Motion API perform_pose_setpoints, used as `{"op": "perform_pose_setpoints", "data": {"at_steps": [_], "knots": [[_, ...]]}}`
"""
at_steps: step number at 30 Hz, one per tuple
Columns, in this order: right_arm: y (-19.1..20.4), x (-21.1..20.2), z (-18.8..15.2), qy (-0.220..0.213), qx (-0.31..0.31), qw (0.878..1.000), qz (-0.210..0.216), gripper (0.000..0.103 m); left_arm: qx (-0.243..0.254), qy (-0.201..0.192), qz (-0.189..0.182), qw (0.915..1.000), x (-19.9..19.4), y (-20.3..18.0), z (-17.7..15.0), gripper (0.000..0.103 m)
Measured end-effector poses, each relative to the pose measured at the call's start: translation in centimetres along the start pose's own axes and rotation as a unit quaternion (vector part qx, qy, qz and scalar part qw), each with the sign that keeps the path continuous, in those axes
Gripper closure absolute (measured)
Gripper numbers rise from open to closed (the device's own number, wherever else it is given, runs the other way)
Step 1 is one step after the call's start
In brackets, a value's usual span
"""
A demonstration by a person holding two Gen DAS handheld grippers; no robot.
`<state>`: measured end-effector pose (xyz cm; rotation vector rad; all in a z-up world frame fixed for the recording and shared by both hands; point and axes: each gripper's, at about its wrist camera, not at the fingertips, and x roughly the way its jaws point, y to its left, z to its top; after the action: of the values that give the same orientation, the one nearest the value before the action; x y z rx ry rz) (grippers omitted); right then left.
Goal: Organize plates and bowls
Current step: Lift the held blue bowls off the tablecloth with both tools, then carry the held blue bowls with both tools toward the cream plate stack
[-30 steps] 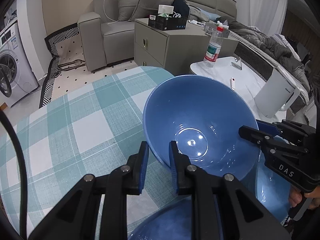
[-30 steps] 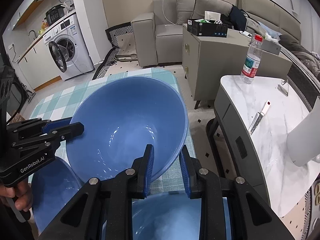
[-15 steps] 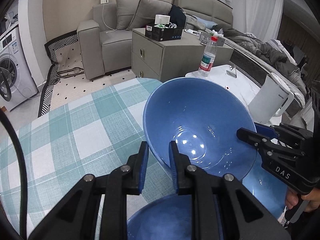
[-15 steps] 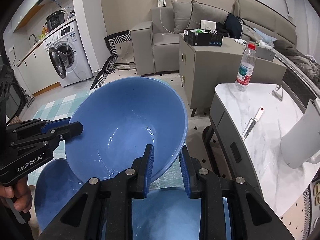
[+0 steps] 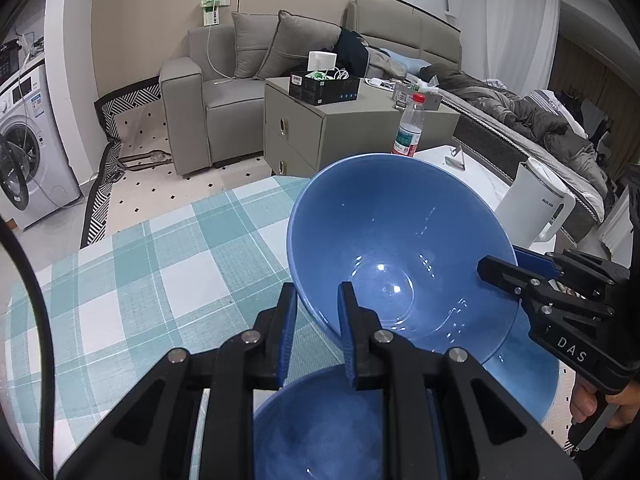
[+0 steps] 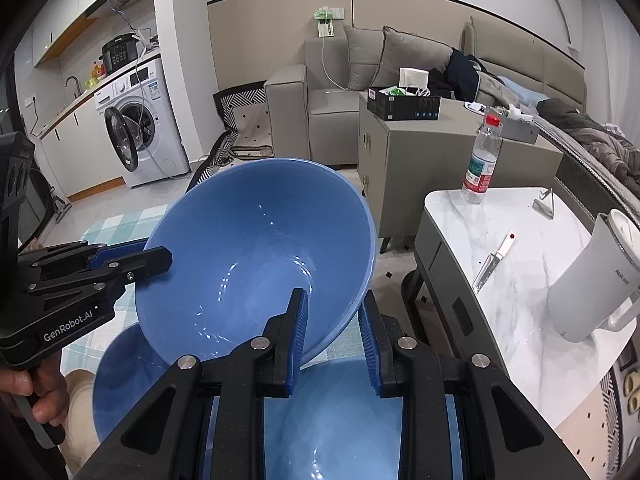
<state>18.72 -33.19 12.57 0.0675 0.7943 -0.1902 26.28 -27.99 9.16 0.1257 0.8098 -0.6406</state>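
Left wrist view: you hold a big blue bowl (image 5: 400,252) tilted in the air, one gripper on each side of its rim.

Your left gripper (image 5: 316,320) is clamped narrow on the near rim, one finger inside the bowl and one outside; your right gripper (image 5: 498,270) pinches the opposite rim, and from its own camera the right gripper (image 6: 334,322) has its blue pads tight on the bowl's edge. Under the lifted bowl sit another blue bowl (image 5: 316,428) close below your left gripper and a blue plate (image 5: 524,376) beside it, both on the checked tablecloth (image 5: 132,280). Off to the right stand a white kettle (image 5: 532,204), a water bottle (image 5: 409,128) and a knife (image 6: 493,262) on a marble side table (image 6: 516,304).
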Motion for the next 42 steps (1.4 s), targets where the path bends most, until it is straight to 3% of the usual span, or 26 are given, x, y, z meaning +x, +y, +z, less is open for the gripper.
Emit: {"op": "perform_pose_setpoints", "data": {"at_steps": [25,42], "knots": [[4.2,-7.5,-2.1,-0.050,-0.009,0.998,0.037,0.077,-0.009,-0.047,0.026,0.9985,-7.7,0.1,-3.3,0.084],[6.1,-10.1,-5.9,-0.065,0.011,0.995,0.077,0.077,-0.009,-0.053,0.050,0.9973,-10.8,0.1,-7.1,0.084]]}}
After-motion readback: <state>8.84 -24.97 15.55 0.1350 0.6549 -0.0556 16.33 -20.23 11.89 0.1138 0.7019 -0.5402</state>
